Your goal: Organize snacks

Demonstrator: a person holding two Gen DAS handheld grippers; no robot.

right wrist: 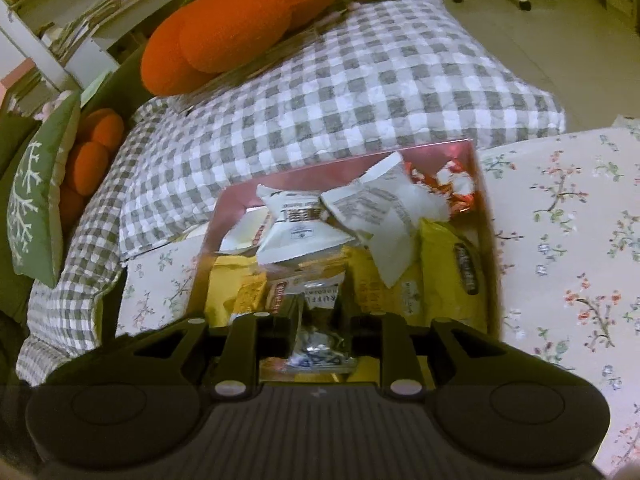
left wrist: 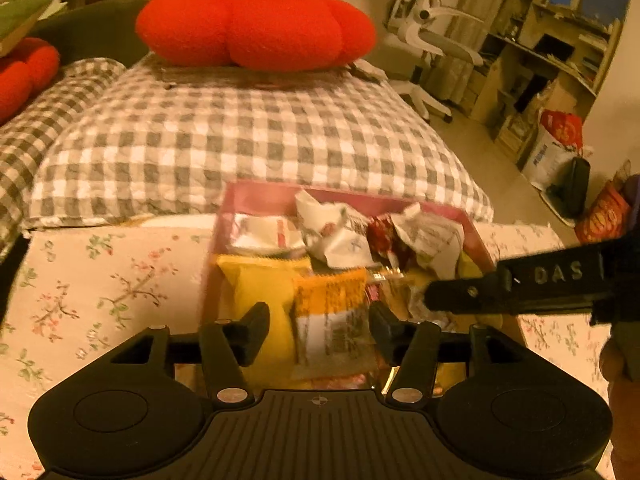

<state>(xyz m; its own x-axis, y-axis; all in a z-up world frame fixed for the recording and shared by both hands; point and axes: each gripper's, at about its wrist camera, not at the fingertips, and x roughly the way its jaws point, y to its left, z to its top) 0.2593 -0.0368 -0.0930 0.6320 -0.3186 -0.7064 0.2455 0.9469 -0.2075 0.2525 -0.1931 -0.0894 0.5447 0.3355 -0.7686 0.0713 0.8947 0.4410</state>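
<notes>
- While snacks sit heaped in the pink box (right wrist: 352, 160) on the floral cloth (right wrist: 568, 248), right gripper (right wrist: 320, 328) pinches a clear packet (right wrist: 320, 344), presumably to reposition it.
- Left gripper (left wrist: 318, 330) hovers with jaws spread, empty, over the orange packet (left wrist: 332, 320).

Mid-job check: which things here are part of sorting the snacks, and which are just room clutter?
Job: pink box, white packets, yellow bags, silver pack between the right gripper fingers, left gripper.

Clutter: orange pillow, checkered quilt, green cushion, office chair.
</notes>
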